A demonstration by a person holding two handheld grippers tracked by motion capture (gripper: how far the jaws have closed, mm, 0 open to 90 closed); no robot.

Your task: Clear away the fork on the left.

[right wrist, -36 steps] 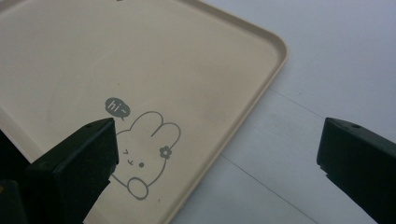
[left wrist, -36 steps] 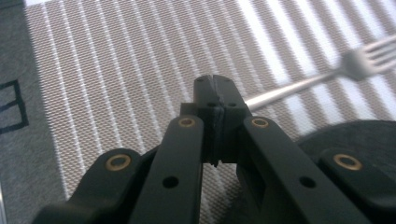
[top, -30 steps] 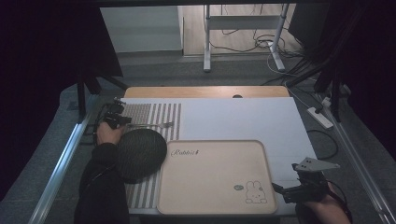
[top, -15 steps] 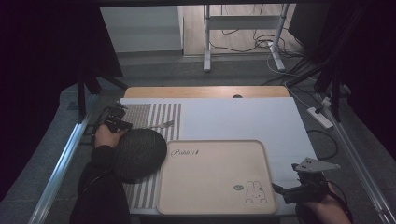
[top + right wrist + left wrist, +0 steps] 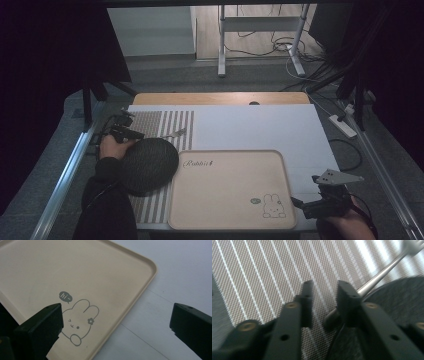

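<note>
With the left hand-held gripper (image 5: 323,302) just spread and clear of the fork (image 5: 372,283), which lay on the striped placemat (image 5: 165,122) at the dark round plate's (image 5: 147,165) twelve o'clock, and the right hand-held gripper (image 5: 116,315) wide open over the tray's (image 5: 140,287) corner, we judged a slow straight withdrawal best.

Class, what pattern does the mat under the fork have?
The mat is grey weave with thin white stripes, clearest in the left gripper view, under the fork.
</note>
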